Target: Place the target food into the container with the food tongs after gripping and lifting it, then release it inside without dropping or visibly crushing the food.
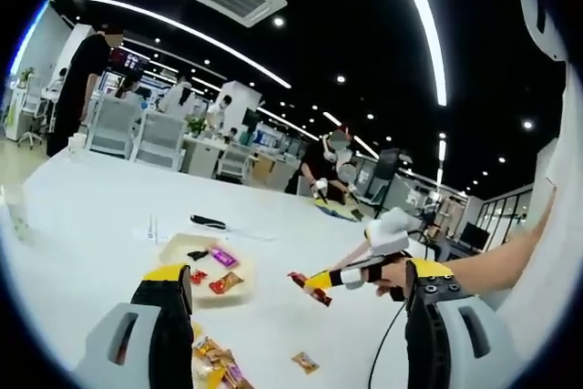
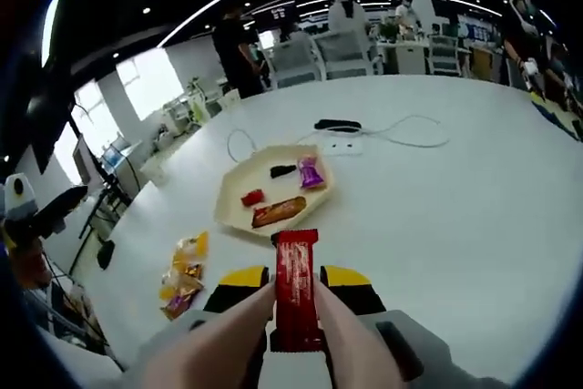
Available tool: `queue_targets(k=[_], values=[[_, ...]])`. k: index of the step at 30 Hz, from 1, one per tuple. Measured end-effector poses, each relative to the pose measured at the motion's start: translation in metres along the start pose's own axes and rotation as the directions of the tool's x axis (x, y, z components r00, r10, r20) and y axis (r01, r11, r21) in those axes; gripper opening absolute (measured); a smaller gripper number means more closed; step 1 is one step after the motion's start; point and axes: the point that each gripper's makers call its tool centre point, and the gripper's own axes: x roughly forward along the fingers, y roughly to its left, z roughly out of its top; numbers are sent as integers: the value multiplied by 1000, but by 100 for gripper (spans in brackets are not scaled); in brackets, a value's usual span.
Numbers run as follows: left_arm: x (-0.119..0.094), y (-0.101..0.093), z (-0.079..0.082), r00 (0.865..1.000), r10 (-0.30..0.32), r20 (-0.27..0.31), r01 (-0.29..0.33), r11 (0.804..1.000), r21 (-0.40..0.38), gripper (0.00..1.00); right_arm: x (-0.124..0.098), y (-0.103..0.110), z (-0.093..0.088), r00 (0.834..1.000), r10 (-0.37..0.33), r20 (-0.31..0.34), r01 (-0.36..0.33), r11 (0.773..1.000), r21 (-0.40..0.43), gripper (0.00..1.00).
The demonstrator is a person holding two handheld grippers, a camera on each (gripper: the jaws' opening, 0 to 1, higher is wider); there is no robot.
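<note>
My right gripper (image 2: 294, 278) is shut on beige food tongs (image 2: 239, 327). The tongs pinch a red snack packet (image 2: 296, 302) upright, held above the table just short of the cream tray (image 2: 235, 190). Inside the tray lie a brown bar (image 2: 279, 211), a small red packet (image 2: 252, 197), a purple packet (image 2: 311, 172) and a black piece (image 2: 282, 170). In the left gripper view the same tray (image 1: 182, 245) sits ahead, and the right gripper (image 1: 321, 280) comes in from the right with the red packet (image 1: 308, 287), to the right of the tray. My left gripper (image 1: 296, 293) stands wide open with nothing in it.
Loose snack packets (image 2: 182, 275) lie on the white table left of the tray, also seen as packets (image 1: 219, 357) near my left jaw, with one more packet (image 1: 305, 363). A power strip (image 2: 346, 145) and cable (image 2: 401, 129) lie beyond the tray. People and chairs are at the far table edge.
</note>
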Motion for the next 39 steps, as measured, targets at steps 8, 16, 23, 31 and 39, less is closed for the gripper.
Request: queue_targets(k=[8, 16, 23, 31, 39], values=[[2, -3, -5, 999, -35, -37, 35, 999, 1, 99, -2, 1, 6, 1000, 5, 28, -6, 999, 40, 21], [-1, 0, 5, 999, -48, 0, 48, 999, -19, 99, -8, 2, 22, 998, 2, 66, -4, 999, 31, 22], [-5, 7, 1, 999, -26, -20, 26, 1000, -1, 99, -15, 4, 29, 997, -1, 81, -2, 999, 32, 22], [-10, 10, 0, 1000, -1, -17, 1, 1000, 0, 99, -18, 5, 29, 997, 8, 78, -11, 999, 30, 22], [-10, 10, 7, 1000, 16, 1, -16, 1000, 6, 99, -19, 7, 33, 996, 33, 78, -35, 999, 29, 22]])
